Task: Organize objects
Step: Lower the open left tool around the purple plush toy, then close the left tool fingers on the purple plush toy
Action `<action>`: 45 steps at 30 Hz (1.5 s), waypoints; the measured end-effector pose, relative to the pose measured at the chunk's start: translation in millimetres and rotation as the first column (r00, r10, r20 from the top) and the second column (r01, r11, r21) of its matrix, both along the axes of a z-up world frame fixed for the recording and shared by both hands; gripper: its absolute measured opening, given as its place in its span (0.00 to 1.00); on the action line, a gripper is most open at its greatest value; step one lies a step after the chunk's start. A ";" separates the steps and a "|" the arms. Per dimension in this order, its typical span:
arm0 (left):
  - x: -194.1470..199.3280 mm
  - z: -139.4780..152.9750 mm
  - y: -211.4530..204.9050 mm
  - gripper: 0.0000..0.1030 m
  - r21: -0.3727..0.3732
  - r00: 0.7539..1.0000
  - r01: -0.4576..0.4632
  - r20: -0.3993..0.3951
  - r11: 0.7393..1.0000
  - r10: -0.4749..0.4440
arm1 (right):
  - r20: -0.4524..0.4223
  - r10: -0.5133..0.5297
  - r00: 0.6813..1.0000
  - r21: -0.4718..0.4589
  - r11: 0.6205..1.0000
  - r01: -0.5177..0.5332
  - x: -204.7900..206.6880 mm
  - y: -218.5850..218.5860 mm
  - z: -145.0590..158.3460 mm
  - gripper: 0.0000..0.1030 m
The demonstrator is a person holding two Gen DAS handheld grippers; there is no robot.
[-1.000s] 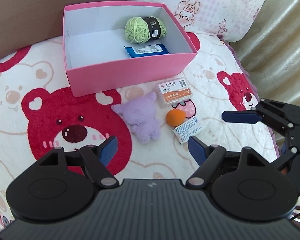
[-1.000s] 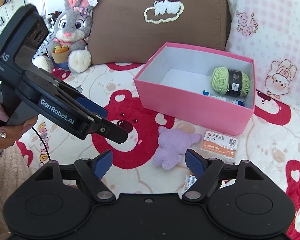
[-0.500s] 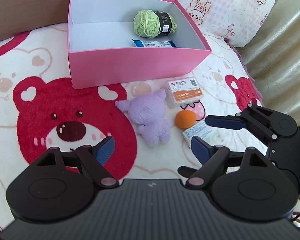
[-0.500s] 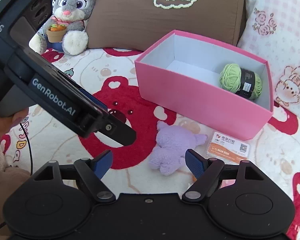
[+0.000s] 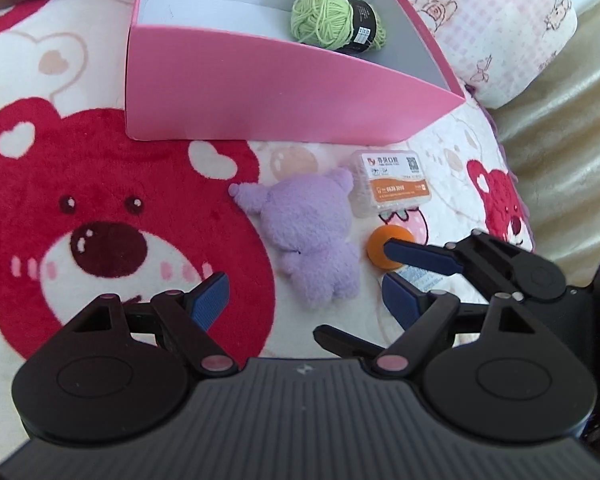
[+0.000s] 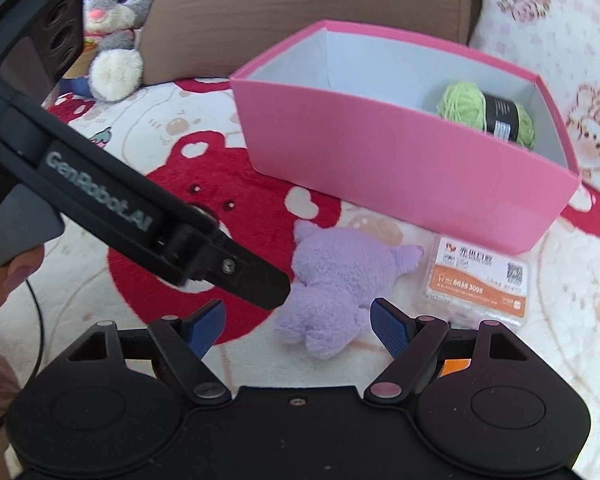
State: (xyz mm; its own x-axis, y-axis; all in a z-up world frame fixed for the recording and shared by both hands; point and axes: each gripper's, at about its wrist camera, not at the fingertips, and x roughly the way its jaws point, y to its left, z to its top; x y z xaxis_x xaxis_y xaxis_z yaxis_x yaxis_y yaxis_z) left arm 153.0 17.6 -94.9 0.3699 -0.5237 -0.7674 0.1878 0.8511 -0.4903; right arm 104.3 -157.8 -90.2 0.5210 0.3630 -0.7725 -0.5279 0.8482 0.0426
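Observation:
A purple plush toy (image 5: 308,232) lies on the bear blanket in front of the pink box (image 5: 260,96), which holds a ball of green yarn (image 5: 328,20). My left gripper (image 5: 304,302) hangs open just above the plush's near end, gripping nothing. My right gripper (image 6: 298,328) is open too, low over the same plush (image 6: 340,280). In the left wrist view one of its fingers (image 5: 420,258) crosses the orange ball (image 5: 380,242). A clear case with an orange label (image 5: 392,188) lies right of the plush. A white packet (image 5: 420,276) is partly hidden.
The bear blanket (image 5: 80,220) covers the surface. A brown pillow (image 6: 300,12) and a grey rabbit toy (image 6: 116,20) stand behind the box (image 6: 400,168). A pink checked pillow (image 5: 500,20) and beige fabric (image 5: 560,140) bound the right side. A hand (image 6: 4,280) holds the left gripper.
Both grippers have sunk toward the purple plush, which now looms larger. The right gripper's finger has slid left over the orange ball. The blue packet in the box is now hidden behind its wall.

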 end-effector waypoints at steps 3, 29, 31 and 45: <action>3.5 -8.9 0.1 0.79 -0.017 1.000 -0.013 -0.002 1.000 0.013 | -0.012 -0.026 1.000 0.016 1.000 0.027 6.7 -2.0 -8.5 0.81; 14.0 -39.4 -23.5 0.44 -0.049 0.999 0.022 0.035 0.999 -0.020 | 0.035 -0.033 0.999 -0.050 0.998 0.035 33.0 6.5 -43.9 0.67; 13.0 -38.1 -22.6 0.44 -0.052 0.999 0.029 0.022 0.998 -0.027 | 0.043 -0.012 0.999 -0.060 0.998 0.014 31.0 6.8 -42.7 0.65; 1.4 -35.3 -10.9 0.47 -0.041 0.992 0.082 -0.094 0.996 -0.085 | 0.050 0.182 0.982 -0.105 0.979 -0.176 11.5 13.1 -37.8 0.63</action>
State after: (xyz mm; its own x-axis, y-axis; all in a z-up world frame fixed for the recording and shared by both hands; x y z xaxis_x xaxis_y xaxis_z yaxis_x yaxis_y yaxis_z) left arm 154.4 6.7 -130.2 0.2493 -0.5785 -0.7766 0.2082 0.8152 -0.5405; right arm 115.9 -144.6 -128.0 0.5003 0.3776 -0.7792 -0.6707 0.7381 -0.0730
